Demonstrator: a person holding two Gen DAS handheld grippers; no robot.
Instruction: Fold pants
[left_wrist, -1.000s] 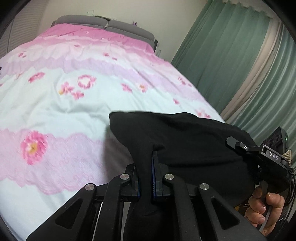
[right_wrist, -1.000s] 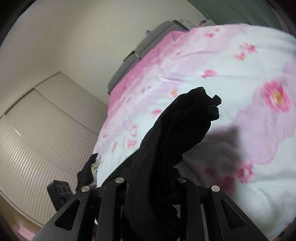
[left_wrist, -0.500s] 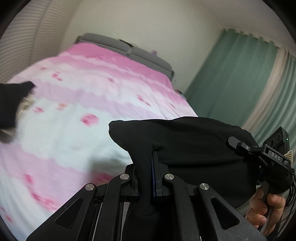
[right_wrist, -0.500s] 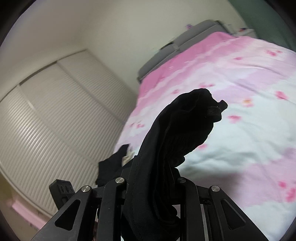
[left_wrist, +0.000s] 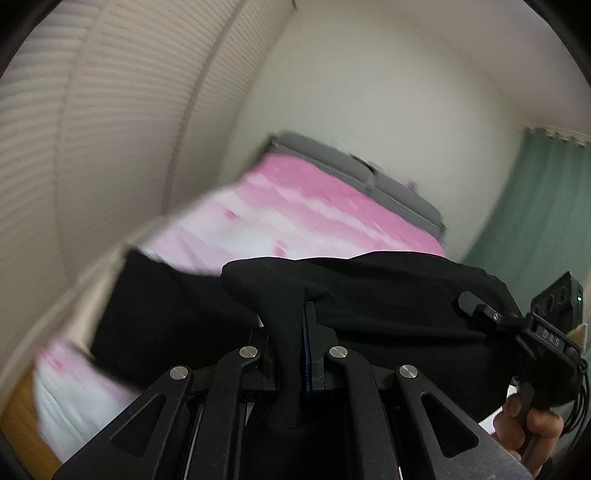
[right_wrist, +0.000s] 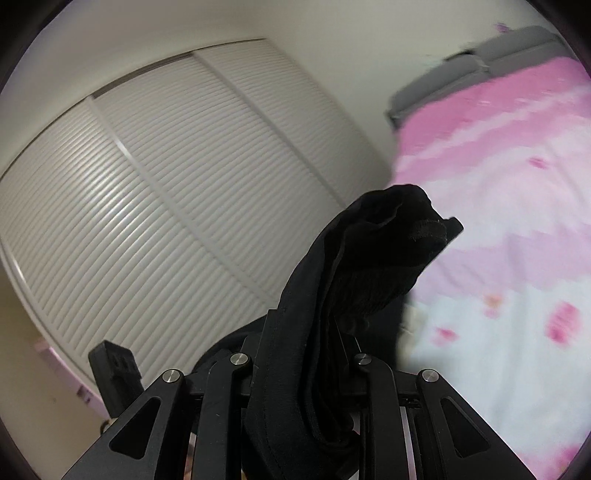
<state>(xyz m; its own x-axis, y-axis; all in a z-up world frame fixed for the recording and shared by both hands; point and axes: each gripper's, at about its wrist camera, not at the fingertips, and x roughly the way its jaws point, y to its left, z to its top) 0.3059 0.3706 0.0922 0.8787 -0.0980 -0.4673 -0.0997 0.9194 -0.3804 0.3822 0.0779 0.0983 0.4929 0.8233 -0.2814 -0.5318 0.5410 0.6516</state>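
Far left in both views: a slatted white wardrobe door (right_wrist: 155, 206) fills the wall beside the bed, w/ only a narrow strip of floor between them. That's your tight side; if you swing the cloth that way, it could drag off the mattress edge or brush the slats.

Your left gripper (left_wrist: 295, 347) is clamped on a pinch of the black pants (left_wrist: 388, 302); the fabric rises between the closed jaws and drapes away to the right, held up in the air over the near part of the bed. A second dark piece of cloth (left_wrist: 162, 314) lies on the bed's left edge, under and behind the lifted fabric; can't tell if it's part of the same pants or a separate garment. Risk: lay the pants down there and the two may tangle or stack crooked.

Your right gripper (right_wrist: 306, 354) is closed on a thick bunched wad of the pants (right_wrist: 373, 266), several layers at once. Risk: the layers may slide unevenly, so the fold comes out skewed, or one layer drops on release.

Centre to right: the pink floral bedspread (left_wrist: 295, 218) is the open room, broad and flat up to the grey headboard (left_wrist: 399, 192). Farthest right, a green curtain (left_wrist: 546, 221) marks the other side. Both views are blurred.
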